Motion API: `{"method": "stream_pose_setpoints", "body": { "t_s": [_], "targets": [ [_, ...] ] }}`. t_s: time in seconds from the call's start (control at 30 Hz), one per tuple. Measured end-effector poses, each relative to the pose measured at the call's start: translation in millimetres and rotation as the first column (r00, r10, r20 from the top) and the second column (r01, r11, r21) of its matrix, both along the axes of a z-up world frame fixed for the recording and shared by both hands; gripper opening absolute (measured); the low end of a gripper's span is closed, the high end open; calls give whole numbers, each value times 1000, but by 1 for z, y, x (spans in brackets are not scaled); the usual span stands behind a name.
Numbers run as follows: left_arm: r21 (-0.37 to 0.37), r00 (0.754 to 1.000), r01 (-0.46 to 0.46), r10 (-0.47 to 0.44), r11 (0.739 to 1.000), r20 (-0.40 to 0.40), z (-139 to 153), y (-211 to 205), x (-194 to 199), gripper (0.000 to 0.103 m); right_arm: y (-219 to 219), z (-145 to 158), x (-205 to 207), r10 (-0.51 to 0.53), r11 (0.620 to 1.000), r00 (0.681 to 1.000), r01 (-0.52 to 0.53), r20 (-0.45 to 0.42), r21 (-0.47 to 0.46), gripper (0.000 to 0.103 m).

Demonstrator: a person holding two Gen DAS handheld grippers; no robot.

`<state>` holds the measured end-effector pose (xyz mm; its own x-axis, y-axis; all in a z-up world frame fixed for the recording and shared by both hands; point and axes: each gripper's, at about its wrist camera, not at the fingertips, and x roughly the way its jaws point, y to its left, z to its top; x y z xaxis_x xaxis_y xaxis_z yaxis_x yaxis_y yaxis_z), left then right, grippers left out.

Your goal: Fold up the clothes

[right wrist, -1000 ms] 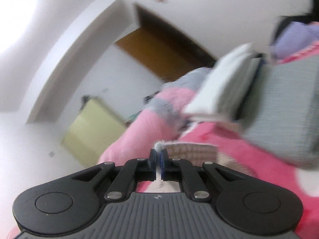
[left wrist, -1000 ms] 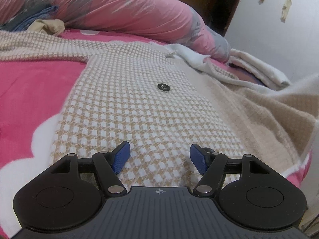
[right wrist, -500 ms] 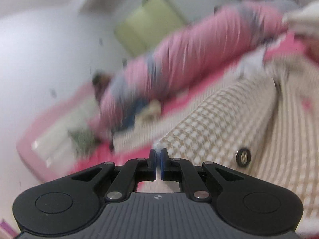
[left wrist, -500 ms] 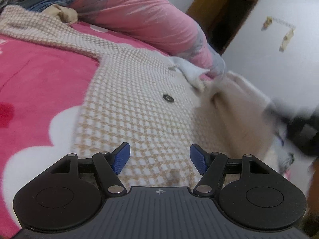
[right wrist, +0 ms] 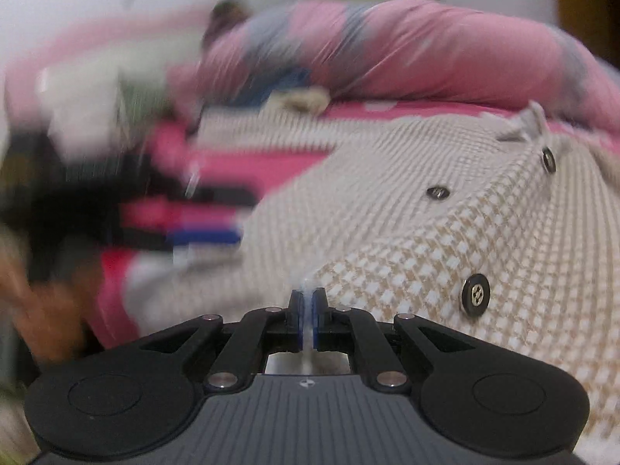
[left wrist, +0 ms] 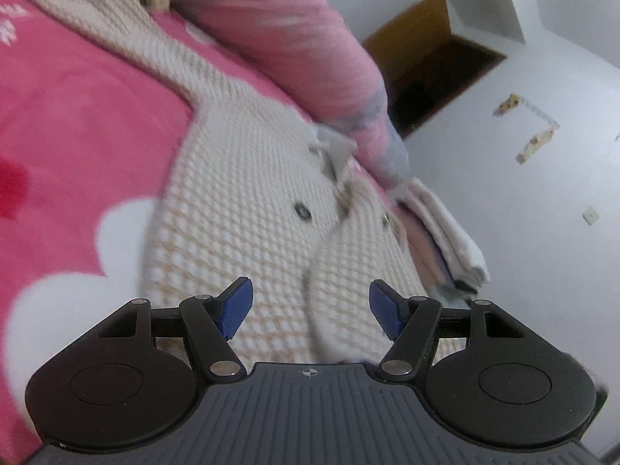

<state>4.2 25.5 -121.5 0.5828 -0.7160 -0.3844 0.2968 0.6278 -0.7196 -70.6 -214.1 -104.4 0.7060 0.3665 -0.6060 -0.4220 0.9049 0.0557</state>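
On the pink bedspread with white cloud shapes [left wrist: 77, 124] lies the cream-and-tan checked knit cardigan with dark round buttons [left wrist: 240, 209], one front panel folded over the other. Above its hem hangs the left gripper [left wrist: 310, 308], blue pads spread apart with nothing between them. Over the folded panel, the right gripper [right wrist: 309, 302] pinches the cardigan's edge, its jaws just starting to open. Behind lies a rolled pink quilt [right wrist: 426, 50].

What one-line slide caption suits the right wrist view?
Right gripper, jaws opening, pinches the checked cardigan's edge above the pink bed.
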Motion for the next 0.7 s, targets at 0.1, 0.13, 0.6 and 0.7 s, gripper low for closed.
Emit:
{"method": "stream_pose_setpoints", "body": {
  "t_s": [0.1,0.13,0.6,0.7],
  "targets": [
    [40,999,46,-46,998,-16,-2,-16,5,67,-8,4,-19,25,998,1000,-24,-8,64,14],
    [65,998,60,-60,996,-13,-2,-23,6,67,-11,6,-26,35,995,999,-33,-11,91,14],
    [291,998,67,-65,954,-15,-4,-72,10,27,-217,7,-116,-511,610,809,579,-290,542,21],
    [334,999,45,-44,942,-11,-2,-80,7,8,-235,-12,-111,-515,475,772,619,-373,626,22]
  ]
}}
